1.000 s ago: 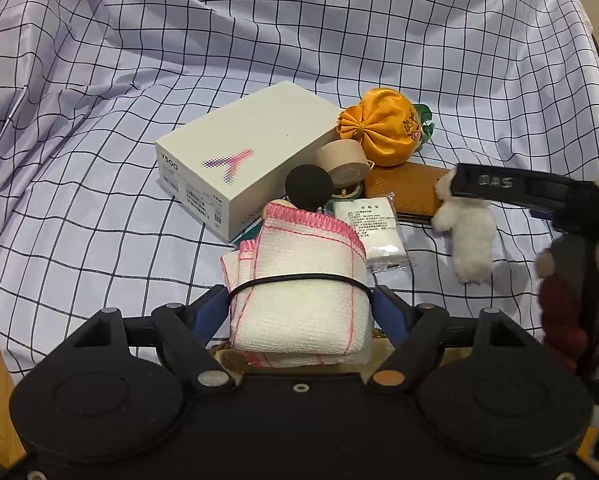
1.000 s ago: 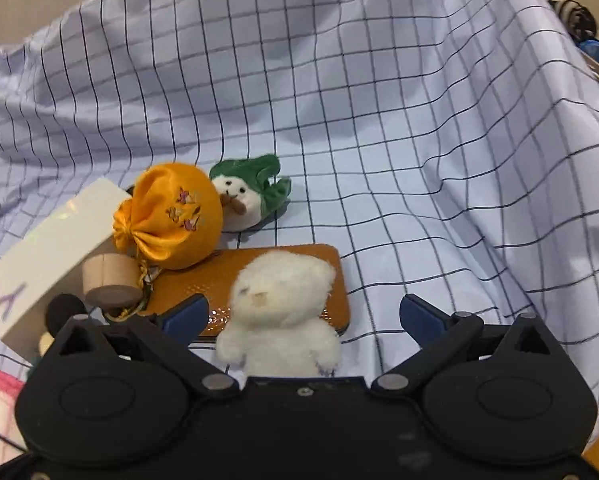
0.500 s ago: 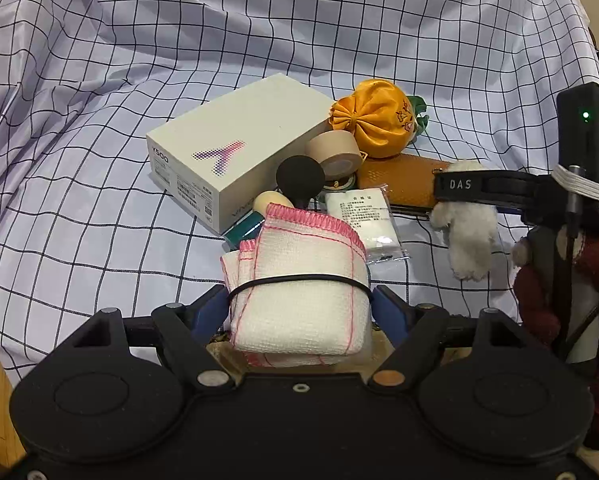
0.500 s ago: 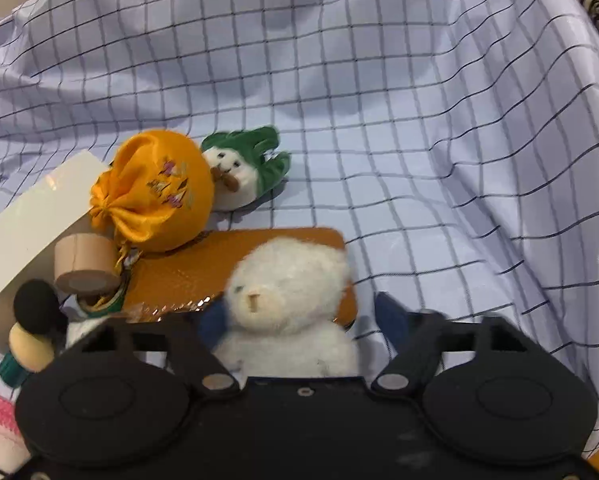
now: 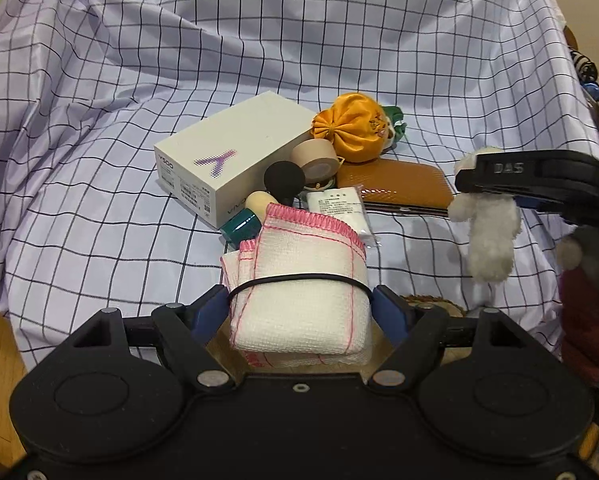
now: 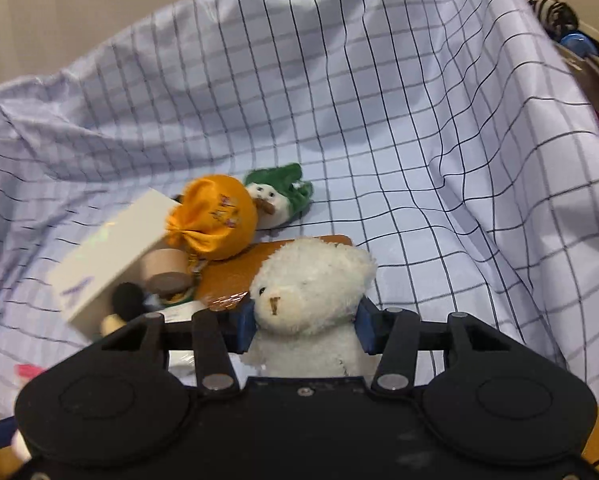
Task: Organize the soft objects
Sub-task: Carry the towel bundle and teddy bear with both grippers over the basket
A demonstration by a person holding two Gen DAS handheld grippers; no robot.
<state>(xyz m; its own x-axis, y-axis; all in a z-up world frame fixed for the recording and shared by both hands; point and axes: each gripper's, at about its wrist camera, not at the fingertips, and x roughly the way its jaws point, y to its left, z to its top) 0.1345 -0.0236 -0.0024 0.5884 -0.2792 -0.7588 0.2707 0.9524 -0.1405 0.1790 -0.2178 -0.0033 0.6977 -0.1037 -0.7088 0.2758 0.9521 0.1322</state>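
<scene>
My left gripper (image 5: 299,304) is shut on a folded white cloth with pink edging (image 5: 299,280), bound by a black elastic band. My right gripper (image 6: 305,320) is shut on a white teddy bear (image 6: 311,292) and holds it above the checked sheet; in the left wrist view the bear (image 5: 491,232) hangs from the right gripper's fingers (image 5: 519,176). An orange drawstring pouch (image 5: 351,132) and a green-and-white plush (image 6: 277,200) lie on the sheet behind.
A white box (image 5: 227,164), a tape roll (image 5: 315,158), a black-headed brush (image 5: 283,180), a teal-capped bottle (image 5: 243,220), a sealed white packet (image 5: 339,208) and an orange-brown case (image 5: 399,184) lie clustered on the checked sheet (image 5: 139,80). A dark red plush (image 5: 583,320) is at the right.
The right gripper closed on the white bear and lifted it off the sheet. The left gripper kept hold of the cloth and drew back slightly.
</scene>
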